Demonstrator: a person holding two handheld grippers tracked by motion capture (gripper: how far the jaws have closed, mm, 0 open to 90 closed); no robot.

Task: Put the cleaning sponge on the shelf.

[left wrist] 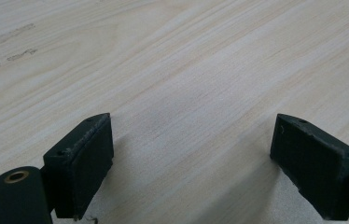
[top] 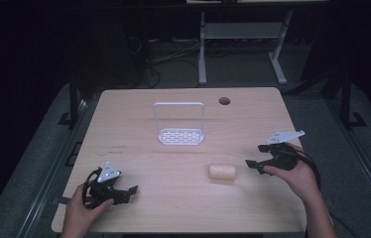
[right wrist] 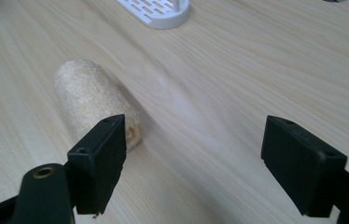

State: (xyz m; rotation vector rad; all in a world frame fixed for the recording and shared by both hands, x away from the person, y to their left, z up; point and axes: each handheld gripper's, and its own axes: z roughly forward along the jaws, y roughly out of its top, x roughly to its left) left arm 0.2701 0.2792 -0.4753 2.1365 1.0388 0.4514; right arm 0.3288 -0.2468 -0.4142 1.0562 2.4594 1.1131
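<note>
The right gripper [top: 259, 156] is the nearer one to the tan foam roll [top: 222, 171], which lies on its side on the wooden table [top: 139, 153] just ahead of the gripper's parted, empty jaws and off toward the left jaw, one end facing it. The left gripper [top: 130, 192] rests well away, jaws also apart and empty. The white slotted rack [top: 180, 135] stands beyond the roll.

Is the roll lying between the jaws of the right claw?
No, in the right gripper view the roll lies beyond the left jaw of the open right claw, and bare table shows between the jaws.
</note>
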